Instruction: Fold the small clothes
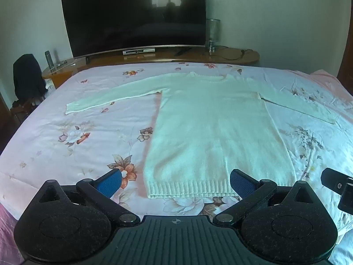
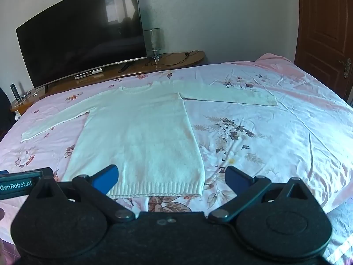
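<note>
A white knit long-sleeved sweater (image 1: 211, 128) lies flat on the bed, collar away from me, both sleeves spread out to the sides. It also shows in the right wrist view (image 2: 141, 137). My left gripper (image 1: 175, 182) is open and empty, hovering just above the ribbed hem near the sweater's bottom left corner. My right gripper (image 2: 172, 177) is open and empty, hovering above the hem near the bottom right corner. The right gripper's body shows at the right edge of the left wrist view (image 1: 337, 187).
The bed has a pink floral sheet (image 1: 72, 137). Behind it a wooden console (image 1: 231, 55) carries a large dark TV (image 1: 134, 15), a lamp (image 1: 213, 33) and cables. A dark chair (image 1: 27, 75) stands far left. A brown door (image 2: 324, 22) is at right.
</note>
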Demonstrator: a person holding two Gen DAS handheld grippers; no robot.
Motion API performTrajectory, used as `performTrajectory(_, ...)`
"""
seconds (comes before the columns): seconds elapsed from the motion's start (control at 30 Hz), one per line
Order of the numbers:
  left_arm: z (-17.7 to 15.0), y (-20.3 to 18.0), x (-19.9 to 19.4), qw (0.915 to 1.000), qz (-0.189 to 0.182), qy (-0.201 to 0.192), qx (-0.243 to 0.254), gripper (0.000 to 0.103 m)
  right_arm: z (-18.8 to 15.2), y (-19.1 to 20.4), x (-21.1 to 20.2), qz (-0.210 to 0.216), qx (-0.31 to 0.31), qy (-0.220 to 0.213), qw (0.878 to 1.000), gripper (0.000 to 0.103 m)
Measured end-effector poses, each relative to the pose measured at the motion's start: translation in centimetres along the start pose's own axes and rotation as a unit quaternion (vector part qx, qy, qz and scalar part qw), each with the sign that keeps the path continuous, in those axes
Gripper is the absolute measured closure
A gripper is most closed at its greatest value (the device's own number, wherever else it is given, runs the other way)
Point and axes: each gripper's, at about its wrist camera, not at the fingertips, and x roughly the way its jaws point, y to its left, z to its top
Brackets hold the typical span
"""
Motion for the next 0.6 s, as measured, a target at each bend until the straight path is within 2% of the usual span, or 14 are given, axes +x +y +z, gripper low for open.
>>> performTrajectory(0.6, -0.14, 0.23, 0.26, 1.0000, -0.004, 0.008, -0.001, 0.000, 0.46, 0.13, 0.05, 0.008, 0.003, -0.009, 1.000, 0.000)
